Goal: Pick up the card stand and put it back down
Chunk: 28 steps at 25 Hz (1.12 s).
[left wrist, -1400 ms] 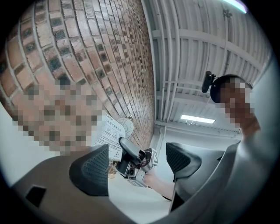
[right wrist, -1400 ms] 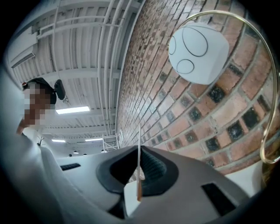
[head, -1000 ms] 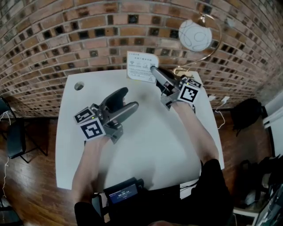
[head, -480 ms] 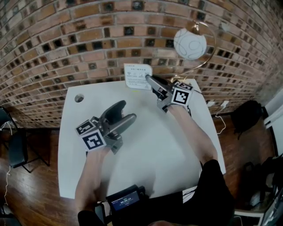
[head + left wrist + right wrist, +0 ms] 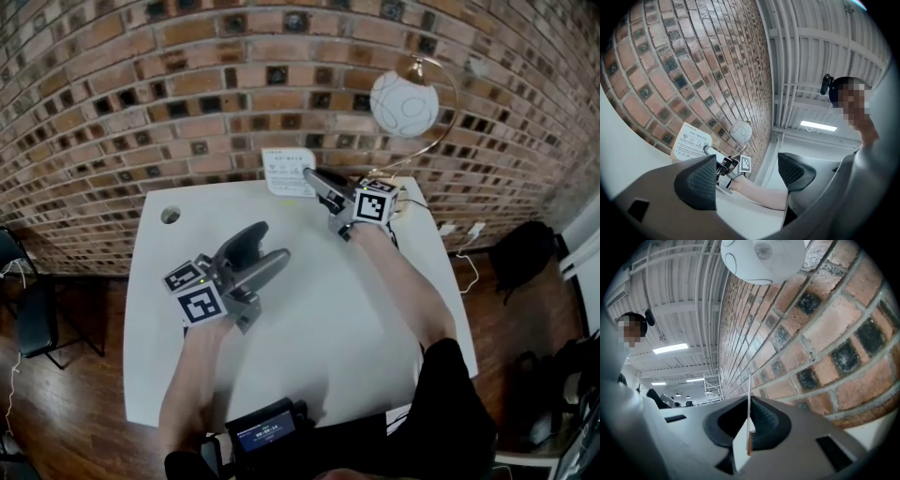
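The right claw point(image 5: 310, 176) is up in the top middle of the head view, at the far edge of the white table point(image 5: 328, 309), and it is pressed together on the card stand point(image 5: 287, 172). In the right gripper view the stand shows edge-on as a thin white sheet, pinched between the two dark pads. The printed face of the card is turned toward the person. It stands roughly upright, just in front of the brick wall point(image 5: 141, 94). I cannot tell whether its foot touches the table or hangs just above it.

The left claw point(image 5: 265, 246) sits left of centre in the head view, over the middle of the table and well apart from the stand. Its jaws are spread wide with nothing between them. In the left gripper view only the far scene shows through the gap: the card at lower left against the bricks, with the right claw clamped on its lower corner.

A lamp point(image 5: 403, 103) with a round white shade on a curved gold stem rises at the upper right, near the right claw. A small round hole point(image 5: 170, 215) marks the table's upper left corner.
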### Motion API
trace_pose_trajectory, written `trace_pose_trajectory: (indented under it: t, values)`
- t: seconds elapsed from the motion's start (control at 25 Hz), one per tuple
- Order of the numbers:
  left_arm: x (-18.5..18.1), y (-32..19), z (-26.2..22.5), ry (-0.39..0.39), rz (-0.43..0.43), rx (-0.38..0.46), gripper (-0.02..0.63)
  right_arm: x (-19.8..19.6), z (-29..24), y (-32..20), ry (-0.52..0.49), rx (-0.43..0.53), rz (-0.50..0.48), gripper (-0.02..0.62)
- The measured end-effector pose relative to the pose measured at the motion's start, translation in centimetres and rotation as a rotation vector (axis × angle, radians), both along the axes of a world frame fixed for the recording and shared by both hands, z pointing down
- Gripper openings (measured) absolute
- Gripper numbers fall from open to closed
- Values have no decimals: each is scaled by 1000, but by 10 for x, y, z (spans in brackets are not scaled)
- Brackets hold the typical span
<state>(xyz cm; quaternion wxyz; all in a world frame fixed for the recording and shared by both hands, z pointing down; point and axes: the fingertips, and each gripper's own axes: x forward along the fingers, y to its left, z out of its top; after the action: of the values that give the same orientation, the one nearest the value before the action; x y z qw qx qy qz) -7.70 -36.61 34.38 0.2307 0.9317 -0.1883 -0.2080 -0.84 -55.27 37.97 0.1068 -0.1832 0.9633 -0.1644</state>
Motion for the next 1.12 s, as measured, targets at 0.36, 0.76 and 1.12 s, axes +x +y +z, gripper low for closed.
trace_pose_trajectory:
  t: [0.36,0.76,1.12]
  values:
    - [0,-1,1,-4,-3,0,402,-20,11,-14,59,5,-10,30]
    - [1,-1,2,-7,-5,-2,402,-37,26,-23,138,3,-19,29]
    - [1,0,2,-8,-2,-3,402,-33,35,-30,181,-22,-28,38]
